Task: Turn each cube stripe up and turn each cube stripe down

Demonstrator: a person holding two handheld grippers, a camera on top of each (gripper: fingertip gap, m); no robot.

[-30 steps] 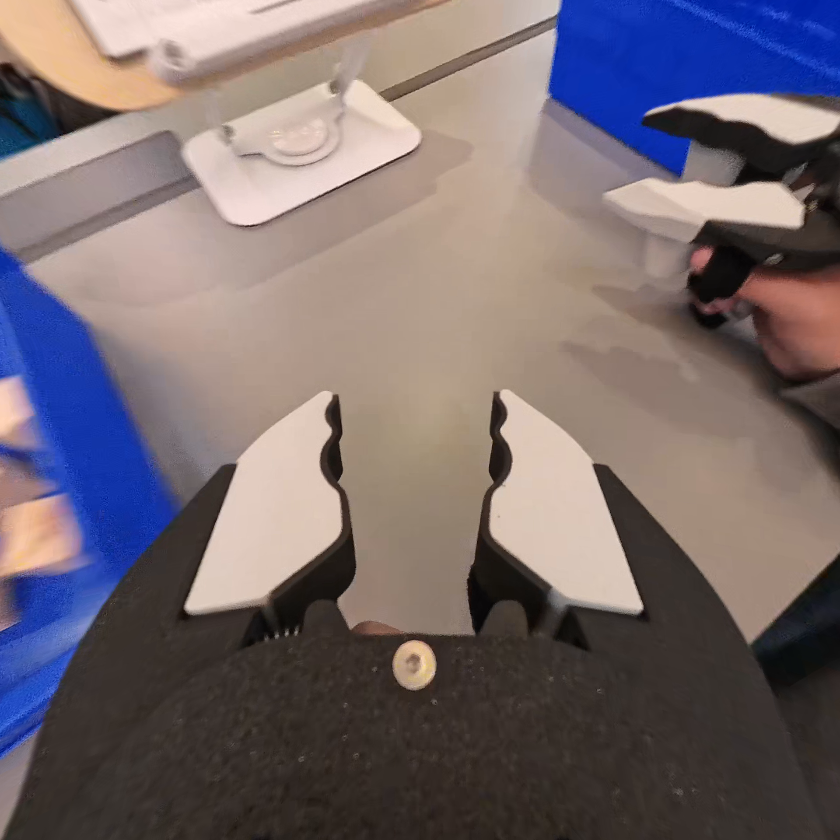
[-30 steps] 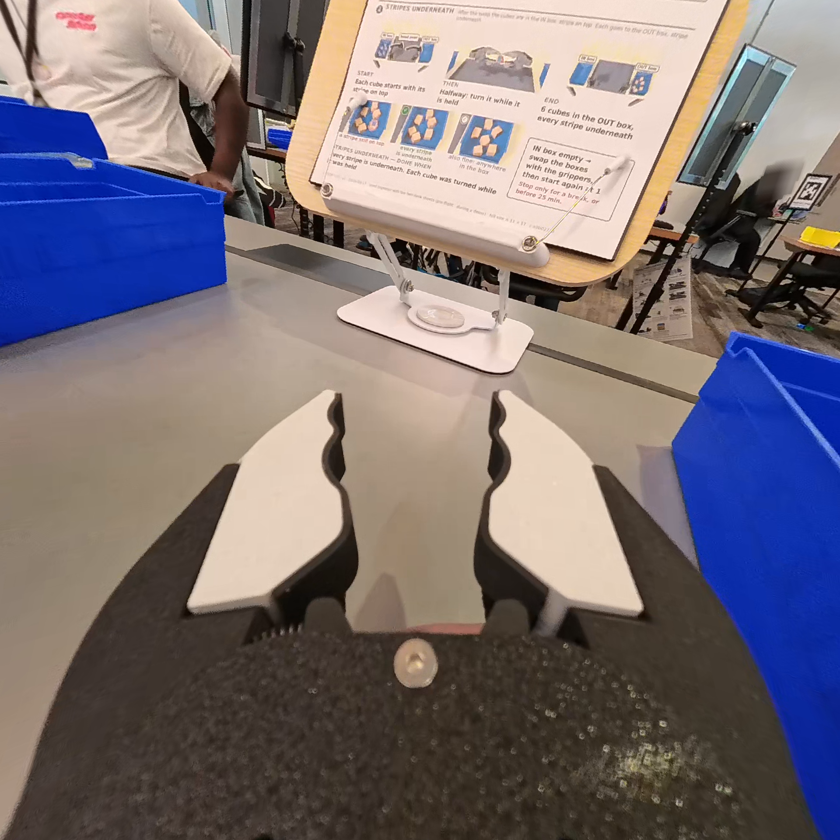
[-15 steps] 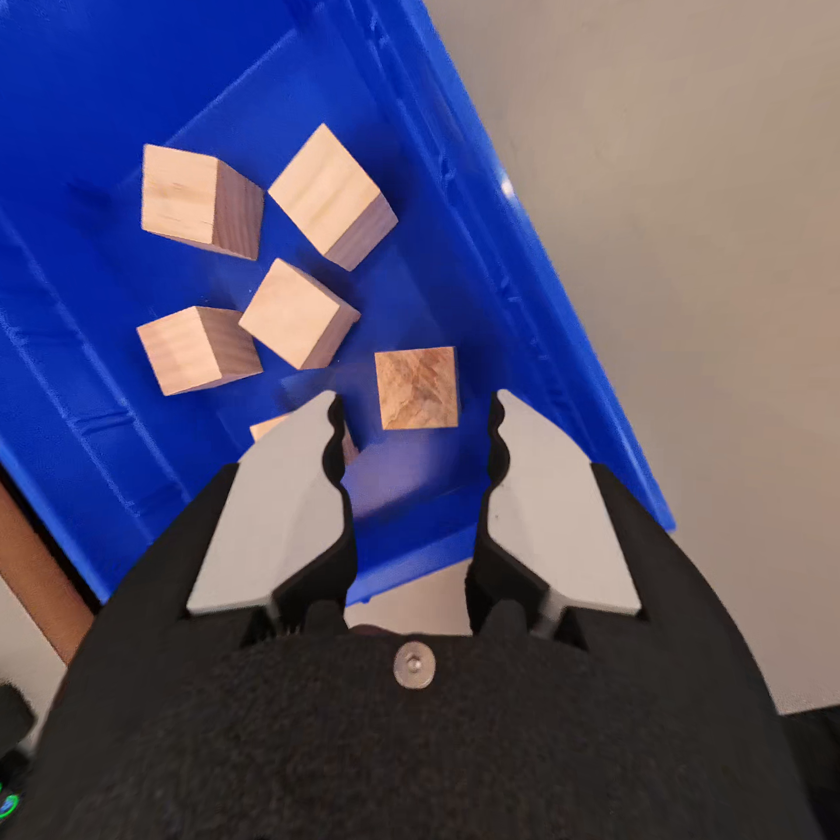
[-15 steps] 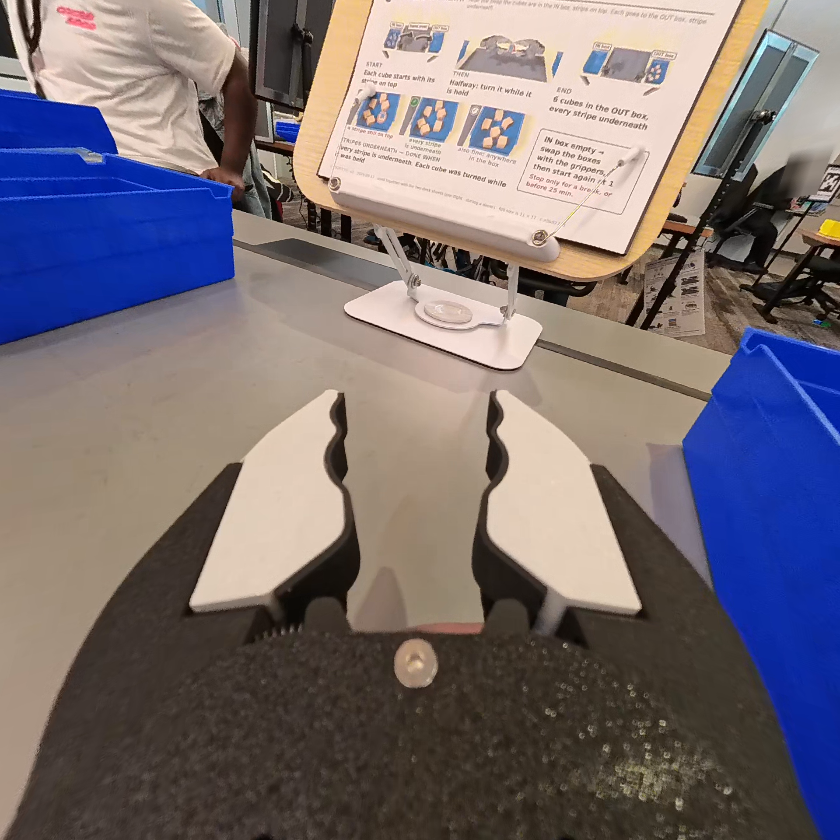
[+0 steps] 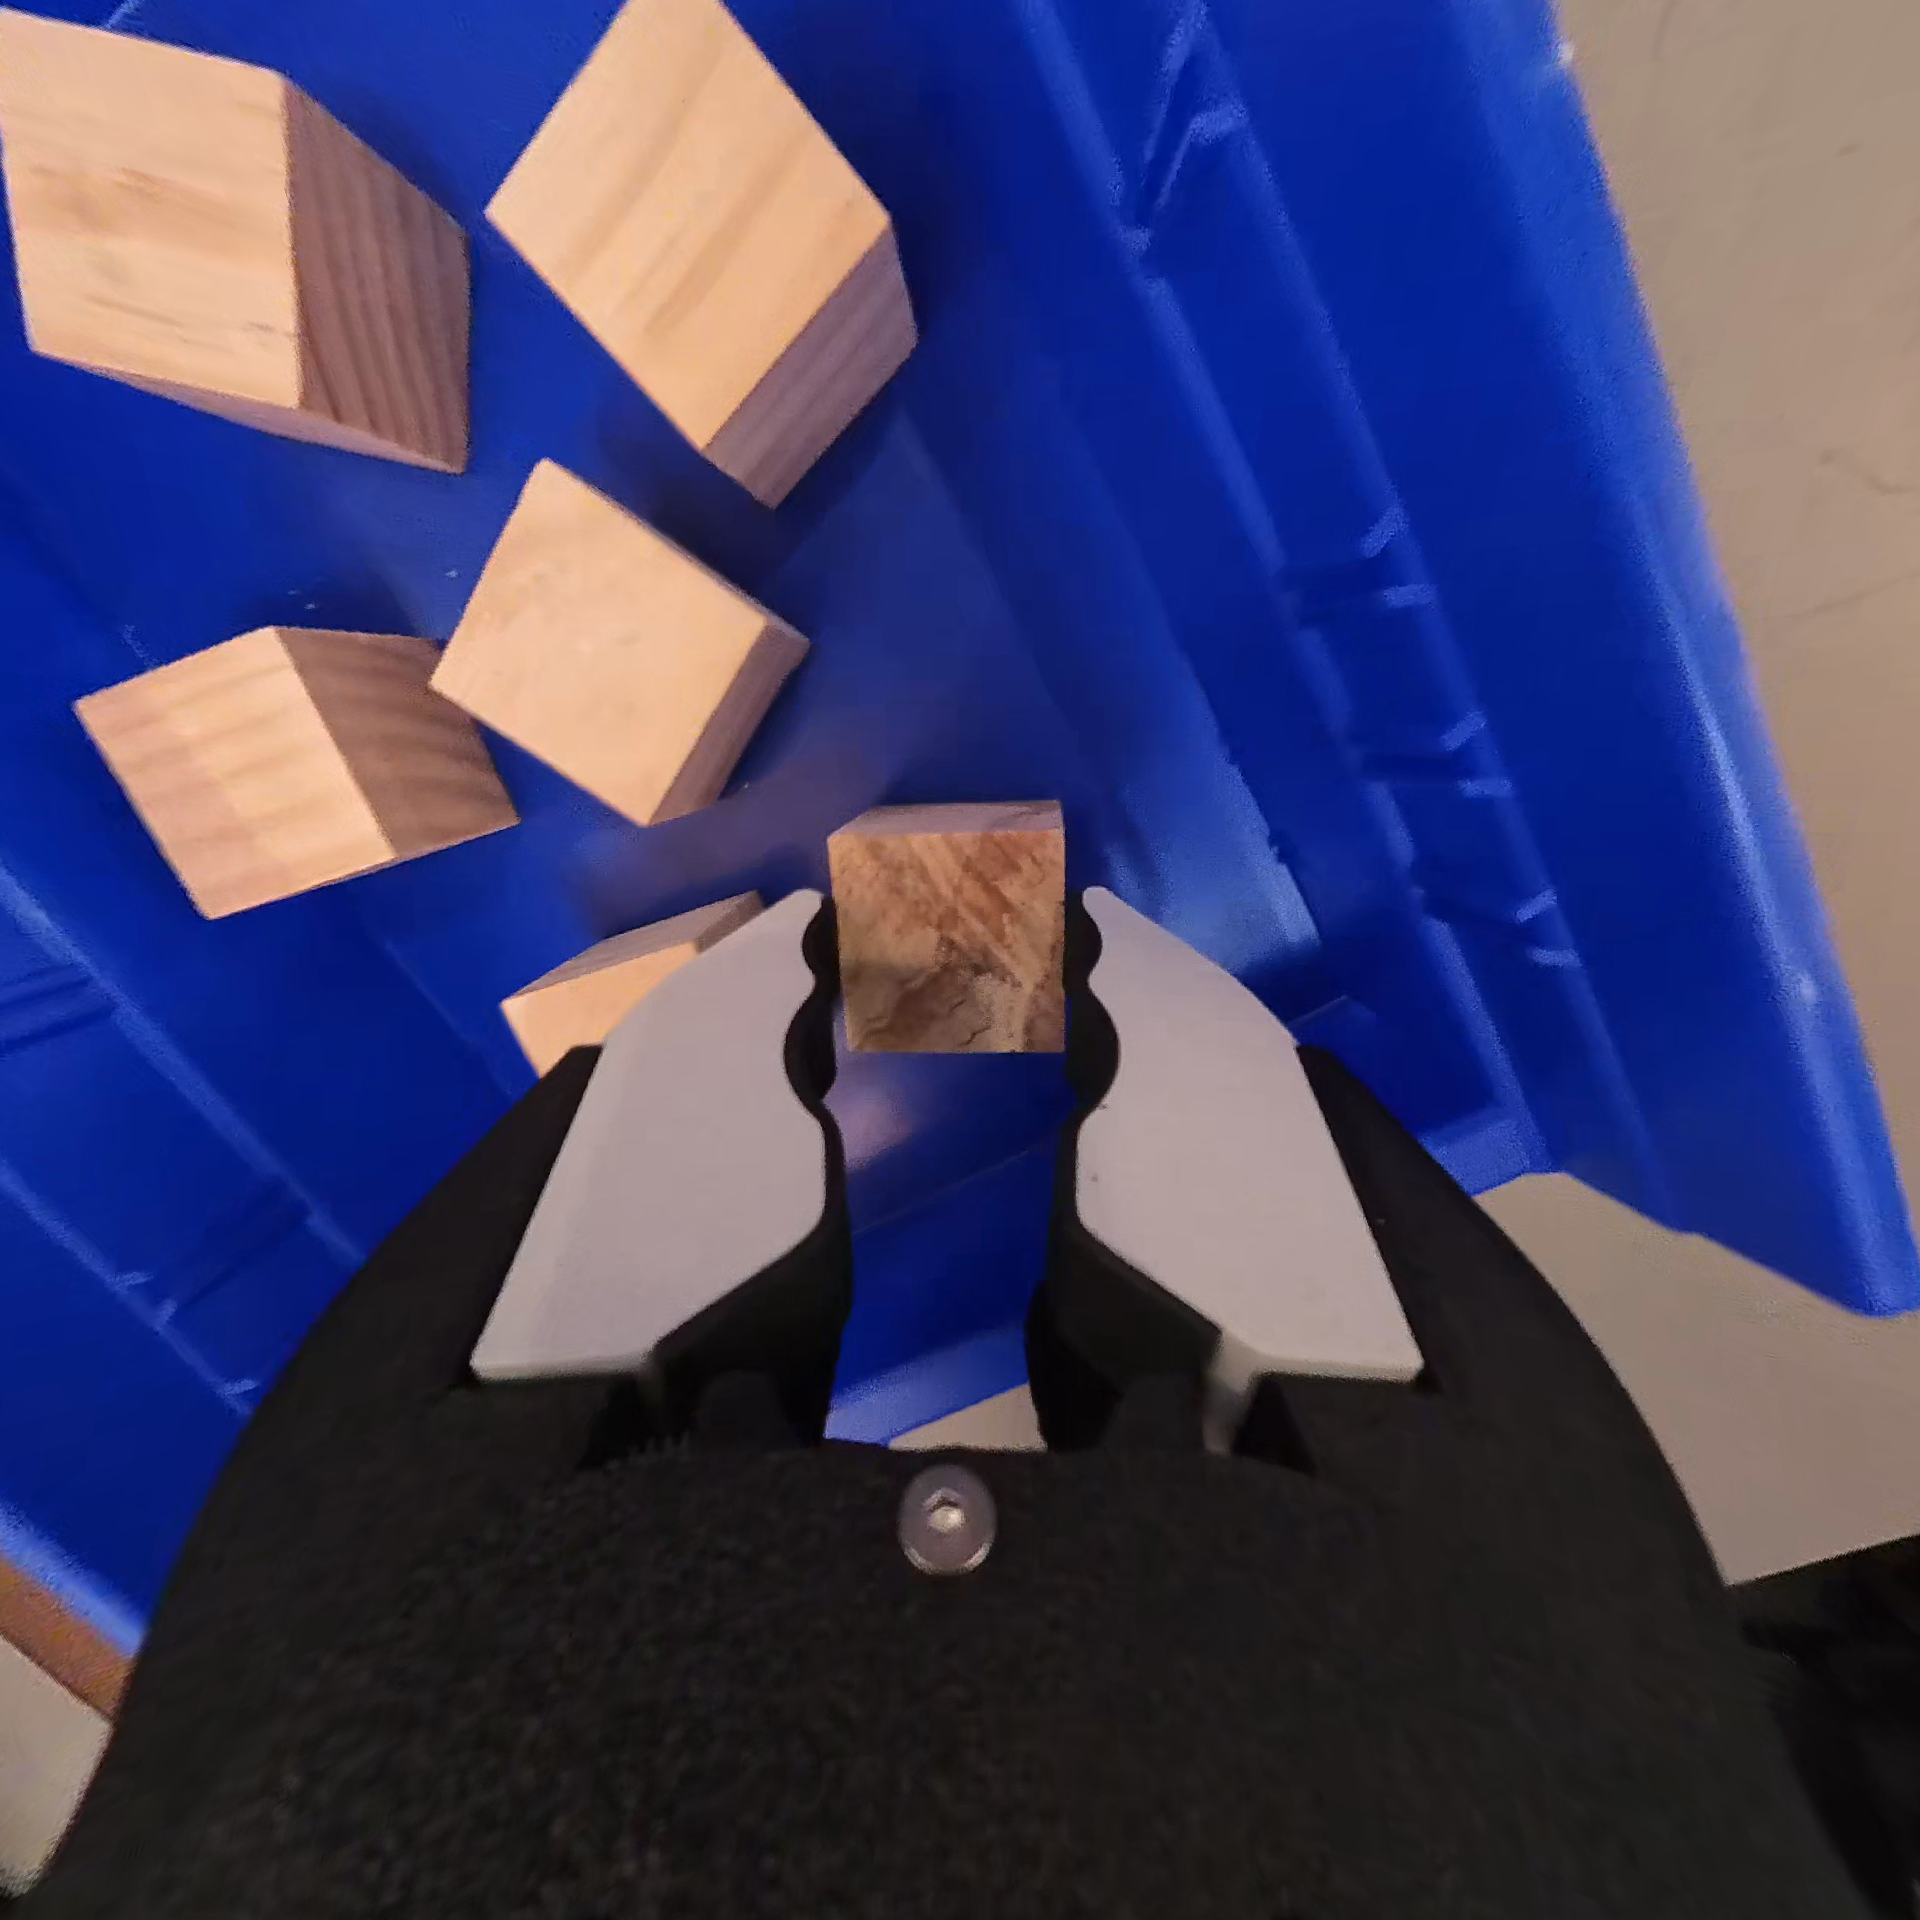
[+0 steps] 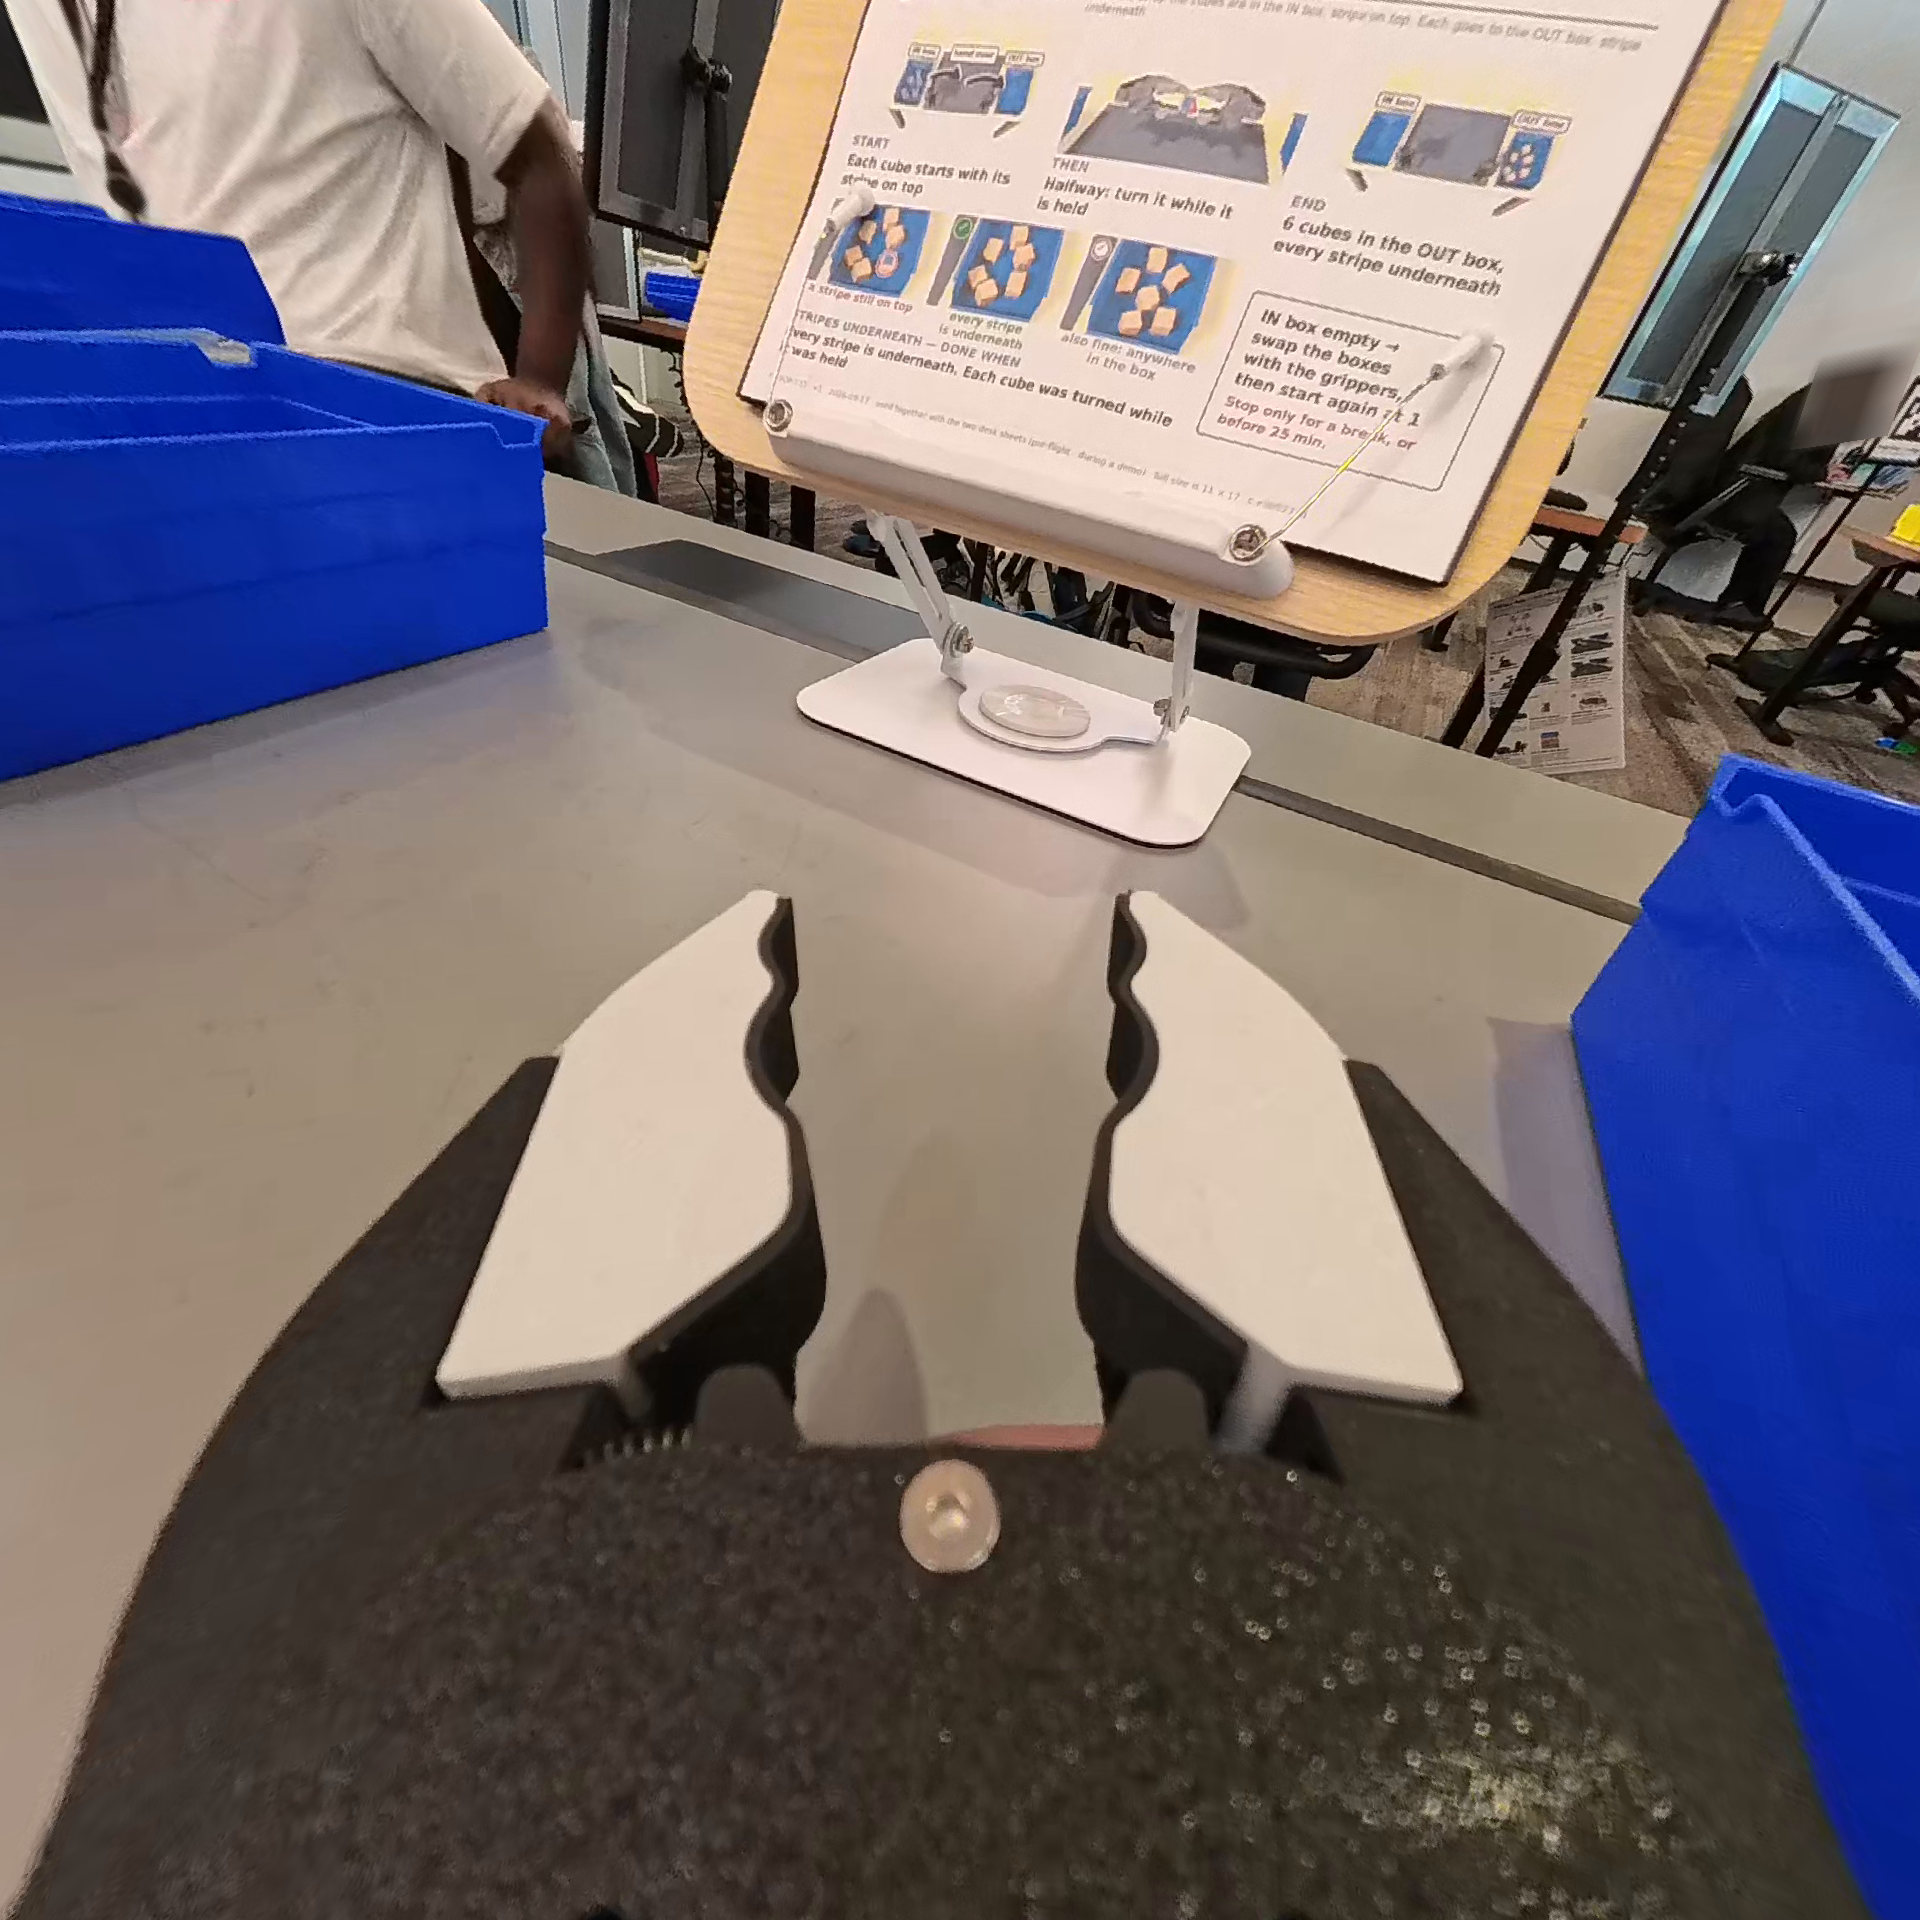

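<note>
Left gripper [image 5: 948, 935] fingers bracket a dark-grained cube [image 5: 948, 930] inside the blue bin [image 5: 1351, 623]; contact unclear. Right gripper [image 6: 948, 925] wide, empty.

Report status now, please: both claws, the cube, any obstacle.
Left claw astride the darker cube in the blue bin, contact unclear. Right claw open, empty. Neighbour cube beside the left finger.

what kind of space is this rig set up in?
Most likely a shared lab or data-collection workroom, not a home. A grey worktable holds blue plastic bins and an instruction sheet on a stand; behind are other desks, office chairs and a standing person.
</note>
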